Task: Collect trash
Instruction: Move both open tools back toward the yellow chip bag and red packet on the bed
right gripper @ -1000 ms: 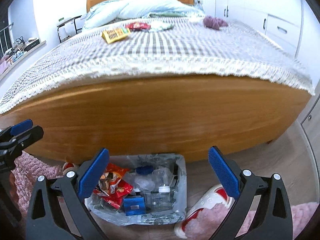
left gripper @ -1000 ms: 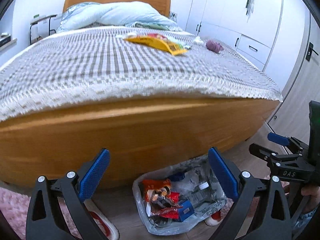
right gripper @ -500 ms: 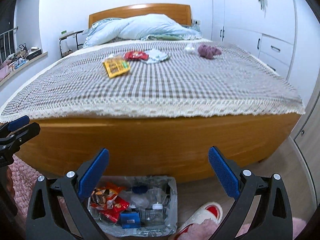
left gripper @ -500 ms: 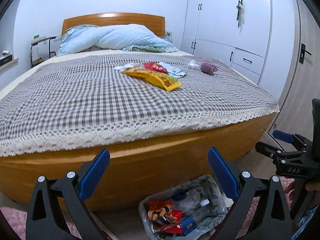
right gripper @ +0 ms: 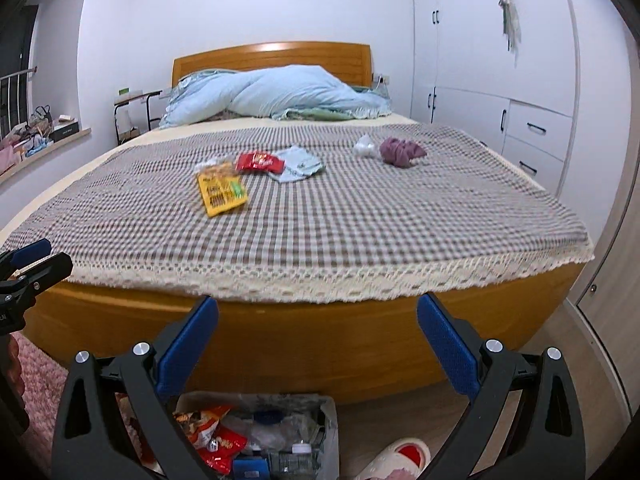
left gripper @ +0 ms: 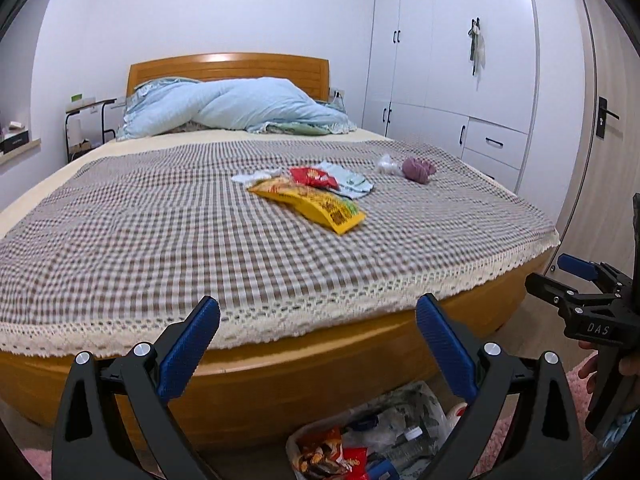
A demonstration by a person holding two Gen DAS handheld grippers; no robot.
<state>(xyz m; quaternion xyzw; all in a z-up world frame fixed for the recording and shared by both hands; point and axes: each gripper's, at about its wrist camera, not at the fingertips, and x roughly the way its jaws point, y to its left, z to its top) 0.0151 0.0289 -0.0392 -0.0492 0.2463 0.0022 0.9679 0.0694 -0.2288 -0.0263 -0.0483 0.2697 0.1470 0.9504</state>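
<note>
Yellow snack packet (left gripper: 310,202) lies mid-bed on the checked bedspread (left gripper: 140,232), touching a red wrapper (left gripper: 314,177), near a white wad (right gripper: 366,146). We hold our left gripper (left gripper: 318,344) and right gripper (right gripper: 318,342) spread wide, empty, above the clear trash bag (right gripper: 280,432) on the floor.

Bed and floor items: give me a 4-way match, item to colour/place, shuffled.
Items:
1. snack packet
2. crumpled cloth
3. trash bag
4. duvet

Descriptions:
A. light blue, piled at the headboard
B. clear, on the floor at the foot of the bed
C. yellow, flat on the checked cover
D. purple, on the cover toward the wardrobe side

Pairs: 1-C, 2-D, 3-B, 4-A
</note>
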